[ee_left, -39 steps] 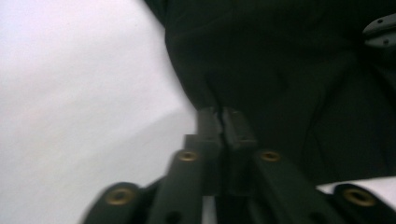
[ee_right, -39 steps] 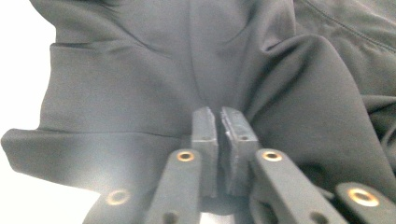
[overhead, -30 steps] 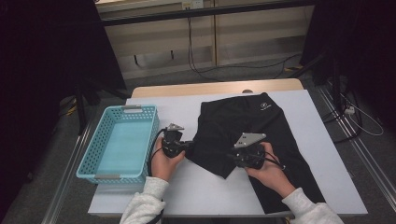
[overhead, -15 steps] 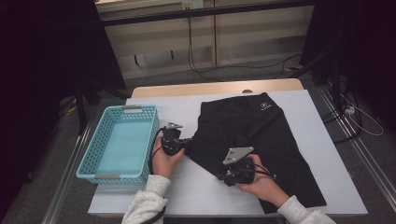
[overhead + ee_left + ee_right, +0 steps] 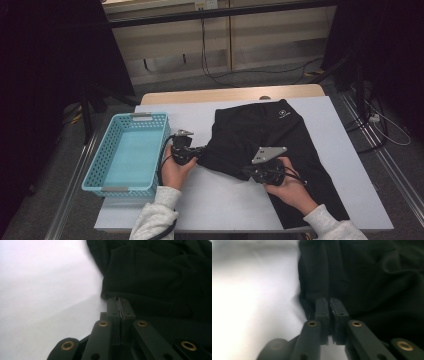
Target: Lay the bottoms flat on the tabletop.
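One black garment (image 5: 260, 135) | one blue basket (image 5: 95, 172) | left tool (image 5: 199, 151) clamps garment edge | right tool (image 5: 248, 172) just closing on its edge

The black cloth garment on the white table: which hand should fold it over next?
Probably the left. Its hand-held gripper is shut on the black cloth garment's left edge, near the blue plastic basket. The right hand-held gripper has just been closing on the lower edge.
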A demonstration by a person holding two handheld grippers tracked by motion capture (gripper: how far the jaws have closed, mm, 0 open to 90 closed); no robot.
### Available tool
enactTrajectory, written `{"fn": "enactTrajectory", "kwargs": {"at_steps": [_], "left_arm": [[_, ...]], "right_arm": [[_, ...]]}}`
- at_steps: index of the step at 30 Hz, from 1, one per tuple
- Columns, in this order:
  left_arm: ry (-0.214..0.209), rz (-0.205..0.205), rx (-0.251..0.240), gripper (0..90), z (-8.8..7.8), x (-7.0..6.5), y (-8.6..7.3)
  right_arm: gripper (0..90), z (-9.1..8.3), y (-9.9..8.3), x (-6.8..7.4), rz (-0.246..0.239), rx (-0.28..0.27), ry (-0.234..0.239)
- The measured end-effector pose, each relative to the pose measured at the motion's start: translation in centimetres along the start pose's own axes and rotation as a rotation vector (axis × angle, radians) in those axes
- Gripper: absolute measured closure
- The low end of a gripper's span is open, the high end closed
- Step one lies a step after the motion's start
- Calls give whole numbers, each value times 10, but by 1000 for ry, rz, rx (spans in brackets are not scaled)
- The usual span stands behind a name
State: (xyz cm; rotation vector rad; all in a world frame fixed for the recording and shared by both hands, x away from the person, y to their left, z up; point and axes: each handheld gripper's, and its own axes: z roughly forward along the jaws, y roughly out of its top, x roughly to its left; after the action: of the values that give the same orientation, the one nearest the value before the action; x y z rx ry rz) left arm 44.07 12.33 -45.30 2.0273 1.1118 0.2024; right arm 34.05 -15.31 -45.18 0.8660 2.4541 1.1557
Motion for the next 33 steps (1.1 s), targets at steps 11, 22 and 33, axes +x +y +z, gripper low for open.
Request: {"fn": "enactTrajectory", "kwargs": {"at_steps": [11,22,33], "left_arm": [[-1,-2,17,885,1,0,-3],[-17,-4,30,884,-2,-1,-3],[-71,-26,55,884,-7,-11,-5]], "right_arm": [[496,25,9,31,-53,20,58],[850,33,7,19,-4,45,16],[868,15,-2,20,19,68,95]]}}
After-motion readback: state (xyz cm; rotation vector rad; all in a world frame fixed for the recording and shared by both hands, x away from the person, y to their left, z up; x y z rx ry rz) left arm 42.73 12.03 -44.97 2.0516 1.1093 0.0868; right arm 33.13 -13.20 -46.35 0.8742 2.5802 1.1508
